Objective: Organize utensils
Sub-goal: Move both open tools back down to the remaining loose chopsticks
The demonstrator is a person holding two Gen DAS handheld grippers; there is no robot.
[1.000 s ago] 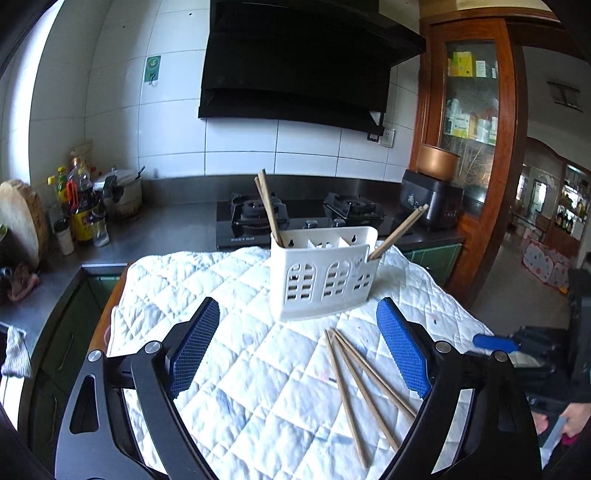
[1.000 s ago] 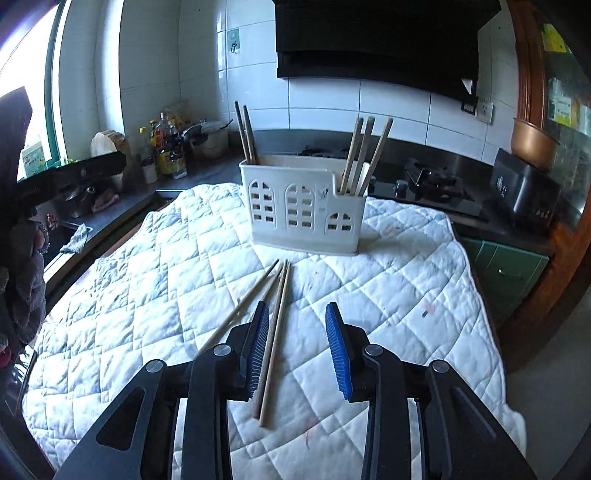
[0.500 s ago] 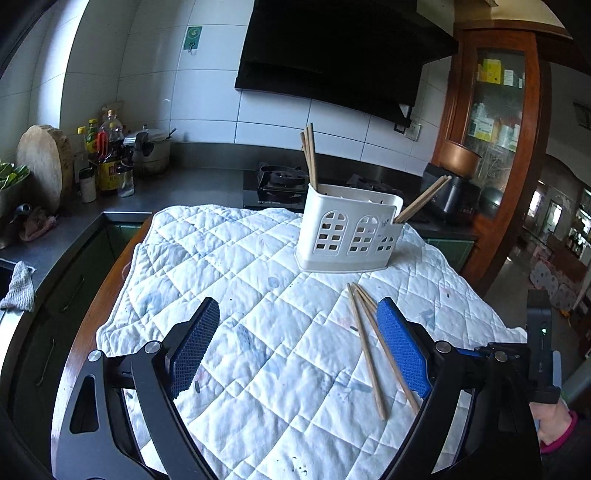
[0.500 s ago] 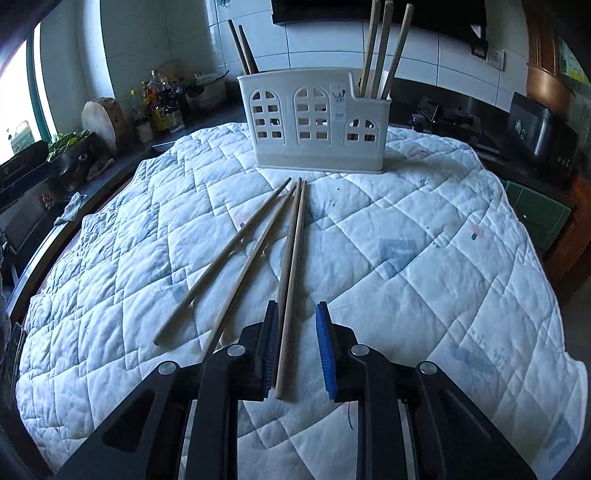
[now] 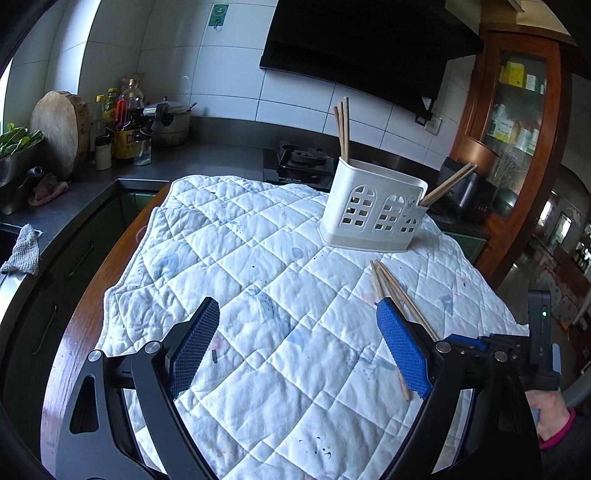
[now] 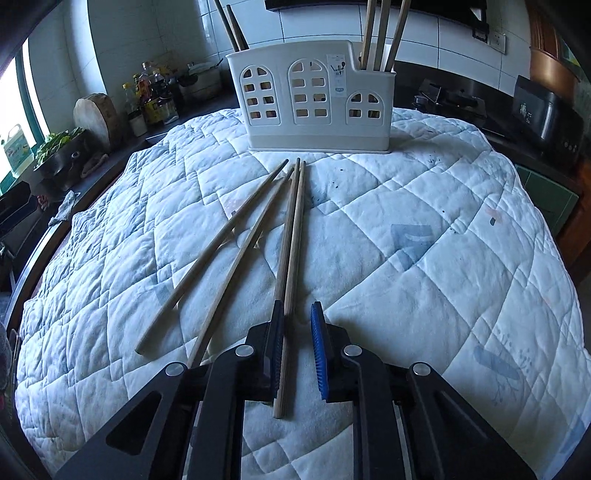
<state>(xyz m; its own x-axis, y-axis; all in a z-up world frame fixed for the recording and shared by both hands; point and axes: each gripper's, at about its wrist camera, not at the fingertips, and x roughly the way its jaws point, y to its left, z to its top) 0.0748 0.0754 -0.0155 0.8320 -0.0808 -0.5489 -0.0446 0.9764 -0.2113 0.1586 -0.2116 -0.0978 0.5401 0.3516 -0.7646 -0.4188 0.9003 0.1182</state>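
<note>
only the left wrist view takes in the right gripper (image 5: 476,341) from outside, low at 4 o'clock, with the person's hand (image 5: 550,413) behind it, and the bare wooden table edge (image 5: 74,332) at 8 o'clock. only the right wrist view shows all four loose chopsticks on the quilted cloth (image 6: 424,229): a rightmost pair (image 6: 291,240) lying side by side, and two more (image 6: 221,251) fanning out toward 8 o'clock.

the white utensil holder (image 6: 310,99) stands upright on the cloth at 12 o'clock in the right view and at 1 o'clock in the left view (image 5: 373,210). chopsticks stand in its left end (image 6: 232,26) and its right end (image 6: 380,29).

the right gripper (image 6: 297,343) sits low over the cloth with its jaws narrowed but still apart. the rightmost pair runs between them; the left pad (image 6: 277,332) looks to touch the sticks, while a gap shows at the right blue pad (image 6: 318,339). nothing is clamped yet.

the left gripper (image 5: 295,350) hangs above the cloth with its jaws spread wide and nothing between them. its right pad (image 5: 402,350) overlaps the loose chopsticks (image 5: 391,291) in view; whether it touches them i cannot tell.
</note>
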